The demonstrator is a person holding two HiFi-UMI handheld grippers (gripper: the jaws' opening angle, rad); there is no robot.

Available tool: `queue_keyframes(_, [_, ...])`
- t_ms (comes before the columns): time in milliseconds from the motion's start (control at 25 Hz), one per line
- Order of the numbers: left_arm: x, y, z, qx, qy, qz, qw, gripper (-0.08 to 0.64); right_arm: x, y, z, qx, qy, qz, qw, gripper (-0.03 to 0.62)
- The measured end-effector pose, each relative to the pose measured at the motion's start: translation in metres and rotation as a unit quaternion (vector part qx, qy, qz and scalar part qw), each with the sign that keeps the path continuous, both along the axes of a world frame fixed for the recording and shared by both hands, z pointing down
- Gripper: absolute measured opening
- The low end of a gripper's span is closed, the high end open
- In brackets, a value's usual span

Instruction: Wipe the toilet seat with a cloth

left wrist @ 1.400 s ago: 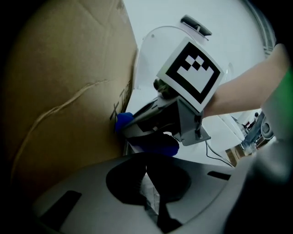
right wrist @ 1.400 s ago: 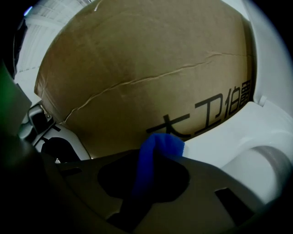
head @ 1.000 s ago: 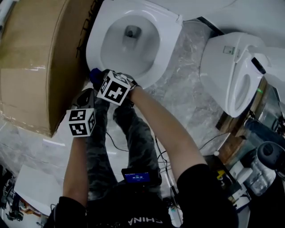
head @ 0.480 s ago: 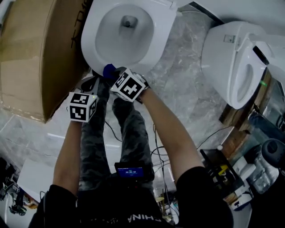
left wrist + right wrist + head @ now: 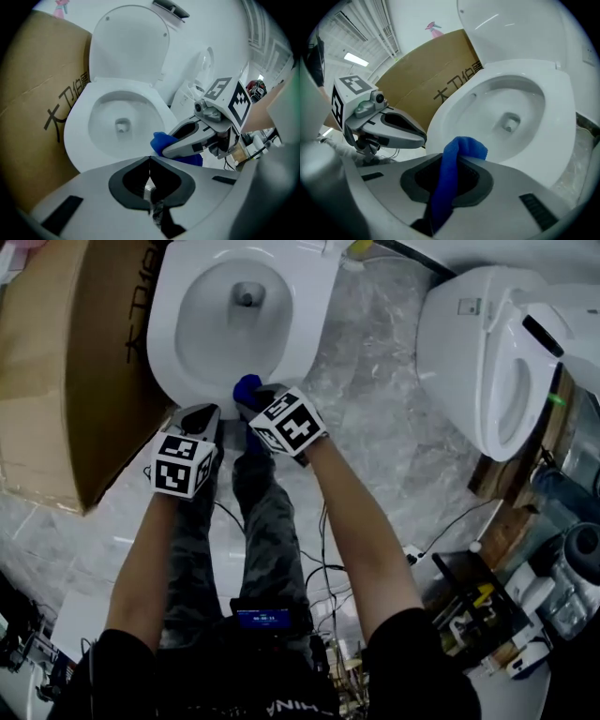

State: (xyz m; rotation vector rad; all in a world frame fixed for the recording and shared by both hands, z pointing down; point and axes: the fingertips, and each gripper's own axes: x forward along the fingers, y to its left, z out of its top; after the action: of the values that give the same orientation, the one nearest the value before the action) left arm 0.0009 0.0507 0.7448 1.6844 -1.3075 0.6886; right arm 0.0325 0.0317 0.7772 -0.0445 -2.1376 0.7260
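The white toilet seat (image 5: 178, 362) rings the open bowl at the top left of the head view, with its lid (image 5: 129, 42) raised. My right gripper (image 5: 251, 401) is shut on a blue cloth (image 5: 247, 387), which rests on the seat's front rim. In the right gripper view the cloth (image 5: 464, 146) runs up between the jaws of the right gripper (image 5: 454, 158) and folds over their tips. My left gripper (image 5: 202, 414) hovers just left of it at the rim, shut and empty. In the left gripper view, the left gripper (image 5: 150, 159) shows closed tips beside the cloth (image 5: 161, 140).
A large cardboard box (image 5: 66, 362) stands tight against the toilet's left side. A second white toilet (image 5: 497, 352) stands at the right. The person's legs and cables (image 5: 328, 559) lie below on the marble floor. Clutter fills the lower right corner.
Both grippers have slid along the seat's front rim, from its left side toward the middle, carrying the blue cloth. Both have rolled somewhat.
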Motion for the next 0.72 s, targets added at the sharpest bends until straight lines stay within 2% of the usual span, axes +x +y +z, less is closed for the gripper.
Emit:
queue_keyframes(320, [0.027, -0.034, 0.010, -0.003, 0.006, 0.032, 0.9995, 0.012, 0.025, -0.055, -0.002, 0.019, -0.013, 0.072, 0.997, 0.054])
queue_keyframes(720, [0.031, -0.085, 0.017, 0.015, 0.020, 0.046, 0.9986, 0.012, 0.041, -0.110, -0.002, 0.062, -0.023, 0.096, 0.993, 0.054])
